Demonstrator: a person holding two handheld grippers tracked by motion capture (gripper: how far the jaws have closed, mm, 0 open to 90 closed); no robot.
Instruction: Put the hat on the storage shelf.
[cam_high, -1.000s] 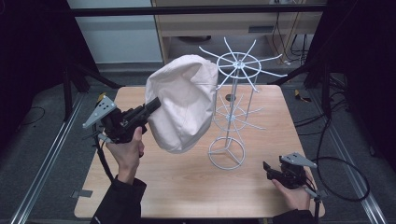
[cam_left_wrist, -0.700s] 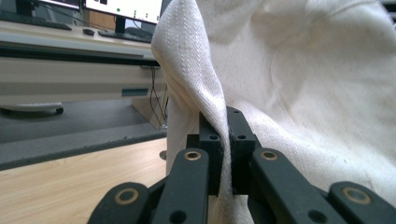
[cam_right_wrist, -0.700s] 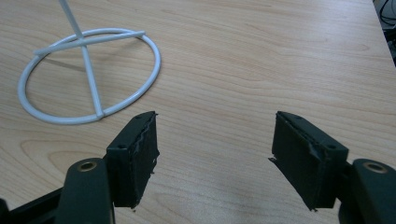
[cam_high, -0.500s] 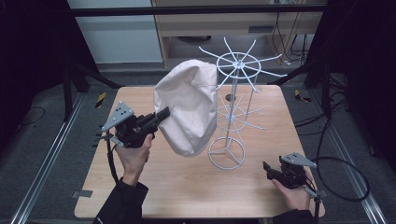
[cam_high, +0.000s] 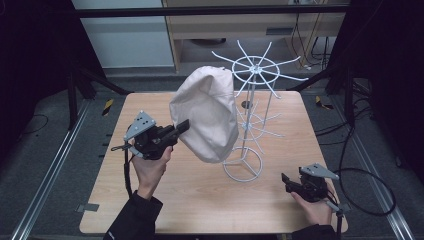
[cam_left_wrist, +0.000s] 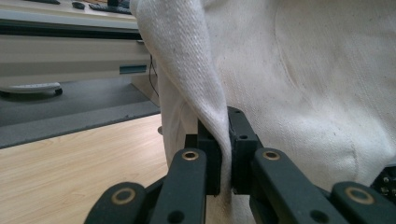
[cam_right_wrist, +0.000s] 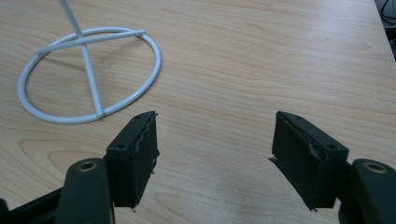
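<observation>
A cream cloth hat (cam_high: 207, 115) hangs in the air beside a white wire rack (cam_high: 252, 120), which stands on the wooden table (cam_high: 190, 200). My left gripper (cam_high: 182, 127) is shut on the hat's edge at its left side. In the left gripper view the two black pads pinch a fold of the hat (cam_left_wrist: 327, 93) at my left gripper (cam_left_wrist: 225, 147). The hat's top reaches the rack's upper spokes (cam_high: 257, 65); whether it hangs on one I cannot tell. My right gripper (cam_high: 286, 181) rests low at the table's front right, open and empty. Its jaws stand wide over bare wood in the right gripper view (cam_right_wrist: 212, 154).
The rack's round base ring (cam_right_wrist: 88, 74) lies just ahead and left of my right gripper. A lower ring of spokes (cam_high: 260, 127) sticks out from the rack's pole. Dark floor, metal rails and cables surround the table. A desk edge (cam_high: 250, 25) stands behind.
My left gripper has carried the hat rightward and a little down, closer to the rack. The hat now hangs narrower and more upright. My right gripper has stayed where it was.
</observation>
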